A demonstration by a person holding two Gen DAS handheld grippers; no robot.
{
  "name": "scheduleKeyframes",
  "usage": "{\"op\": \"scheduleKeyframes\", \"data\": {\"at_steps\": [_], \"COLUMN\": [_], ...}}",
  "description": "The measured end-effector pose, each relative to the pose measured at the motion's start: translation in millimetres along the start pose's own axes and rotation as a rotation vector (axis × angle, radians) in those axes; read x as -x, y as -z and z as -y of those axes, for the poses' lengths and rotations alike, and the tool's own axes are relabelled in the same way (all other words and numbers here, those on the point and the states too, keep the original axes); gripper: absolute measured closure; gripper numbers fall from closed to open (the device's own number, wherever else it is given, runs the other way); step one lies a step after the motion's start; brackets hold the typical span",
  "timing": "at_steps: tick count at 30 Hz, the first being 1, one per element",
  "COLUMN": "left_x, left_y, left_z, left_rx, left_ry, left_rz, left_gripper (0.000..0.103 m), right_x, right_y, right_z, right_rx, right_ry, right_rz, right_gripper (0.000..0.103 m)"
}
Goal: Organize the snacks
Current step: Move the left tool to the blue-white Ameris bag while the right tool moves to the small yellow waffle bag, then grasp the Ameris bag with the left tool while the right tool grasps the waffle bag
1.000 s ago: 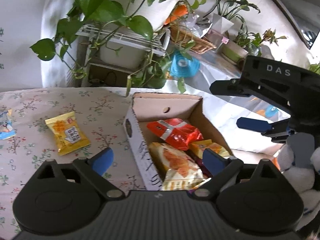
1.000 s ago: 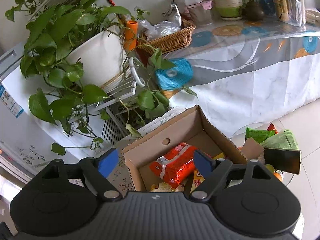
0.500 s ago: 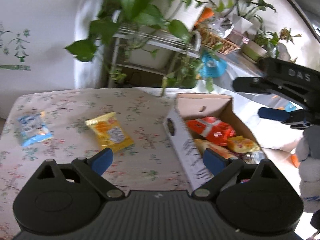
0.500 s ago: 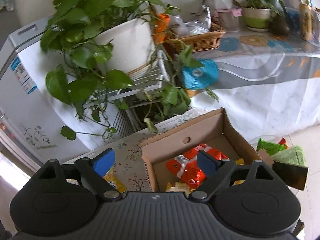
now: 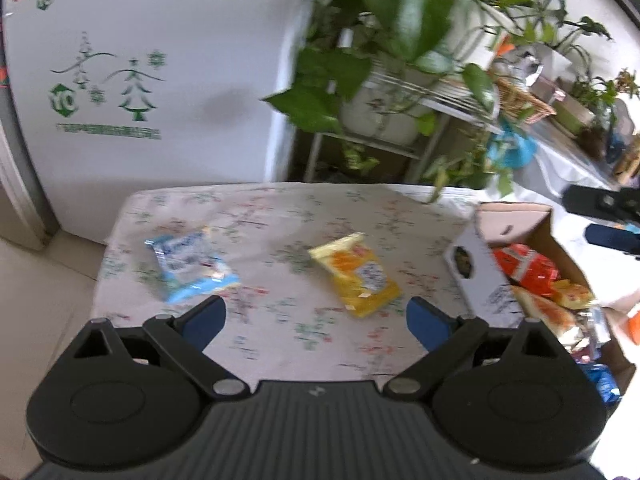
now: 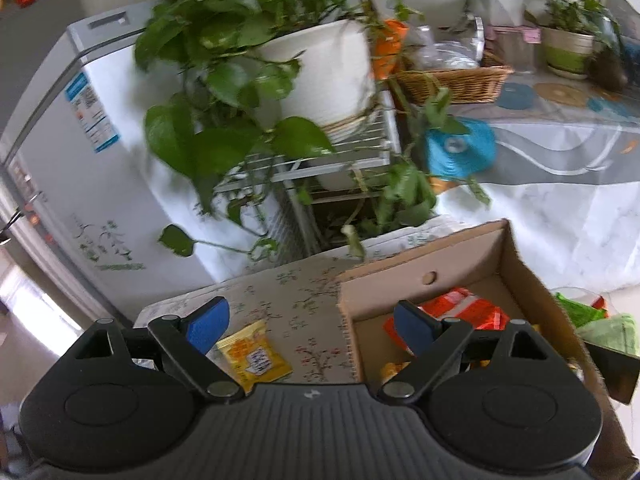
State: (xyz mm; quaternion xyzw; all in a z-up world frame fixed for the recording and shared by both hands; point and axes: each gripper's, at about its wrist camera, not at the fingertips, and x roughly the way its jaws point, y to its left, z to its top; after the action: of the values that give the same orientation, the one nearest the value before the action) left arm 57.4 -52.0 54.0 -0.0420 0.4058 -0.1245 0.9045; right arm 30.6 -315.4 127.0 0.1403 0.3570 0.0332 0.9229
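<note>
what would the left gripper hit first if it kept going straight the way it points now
Likely the yellow snack packet on the floral tablecloth: it lies just ahead of the open left gripper, slightly right of centre. Depth is unclear, so it might meet bare cloth first.

white fridge (image 5: pixel 160 80), potted pothos (image 6: pixel 320 68) on wire rack (image 6: pixel 320 160), wicker basket (image 6: pixel 452 82).

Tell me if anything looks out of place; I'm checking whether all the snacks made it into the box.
Two packets lie outside the cardboard box, loose on the floral tablecloth: a yellow packet and a blue packet, both askew. The other snacks sit in the box. Nothing looks spilled or torn, though the view is blurred.
</note>
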Motion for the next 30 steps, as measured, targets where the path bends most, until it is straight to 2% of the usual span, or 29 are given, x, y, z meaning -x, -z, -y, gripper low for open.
{"op": "scheduleKeyframes", "data": {"at_steps": [10, 20, 24, 30], "left_x": [-18.8, -61.9, -75.4, -99.0], "left_y": [-16.8, -27.5, -30.8, -32.2], "left_z": [-61.3, -89.2, -87.6, -89.7], "left_rx": [0.083, 0.228, 0.205, 0.208], "left_ry": [-0.153, -0.202, -0.212, -0.219], "left_rz": [0.001, -0.057, -0.066, -0.125], "left_gripper": [0.006, 0.006, 0.006, 0.006], "right_x": [-23.9, -55.0, -74.7, -107.8], "right_y": [11.3, 33.0, 40.0, 48.9], "right_z": [-32.8, -63.9, -72.4, -75.2], "right_rx": [0.117, 0.26, 0.297, 0.279], "right_ry": [-0.069, -0.12, -0.126, -0.118], "right_rz": [-0.033, -0.065, -0.086, -0.143], "right_gripper": [0.01, 0.01, 0.01, 0.01]}}
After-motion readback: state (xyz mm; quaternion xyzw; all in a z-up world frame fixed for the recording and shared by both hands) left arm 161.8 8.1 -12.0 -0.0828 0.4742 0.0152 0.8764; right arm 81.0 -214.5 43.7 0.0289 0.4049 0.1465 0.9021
